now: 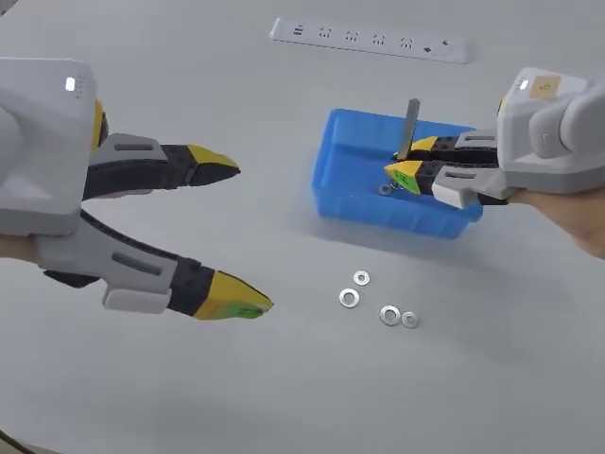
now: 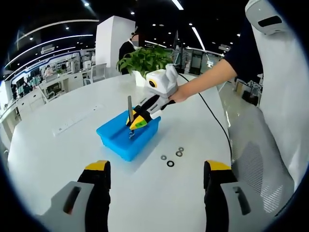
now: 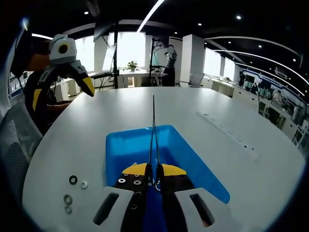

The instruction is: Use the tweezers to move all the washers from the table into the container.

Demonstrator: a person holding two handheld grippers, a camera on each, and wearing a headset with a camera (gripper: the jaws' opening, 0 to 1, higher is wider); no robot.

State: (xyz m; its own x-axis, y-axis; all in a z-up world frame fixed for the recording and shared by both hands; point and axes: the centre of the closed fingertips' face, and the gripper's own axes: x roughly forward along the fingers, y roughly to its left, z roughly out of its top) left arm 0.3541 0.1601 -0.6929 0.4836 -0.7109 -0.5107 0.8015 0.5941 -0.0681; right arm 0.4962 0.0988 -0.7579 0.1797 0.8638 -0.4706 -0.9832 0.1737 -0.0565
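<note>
Four washers (image 1: 349,299) lie loose on the counter (image 1: 189,397) in a small cluster, just in front of the blue container (image 1: 378,212) but not touching it. One more washer (image 1: 385,190) is inside the container, right at the lower tip of the tweezers (image 1: 411,118). Can't tell if it's pinched or lying on the bottom. Tweezers stand near upright, w/ the top end sticking up above the R gripper (image 1: 409,161). Its fingers are clenched on the tweezers, over the container's middle. L gripper (image 1: 252,237) hangs well left of the container above bare counter, fingers spread wide w/ nothing between them. A white power strip (image 1: 369,40) lies at the counter's far side, beyond the container.
</note>
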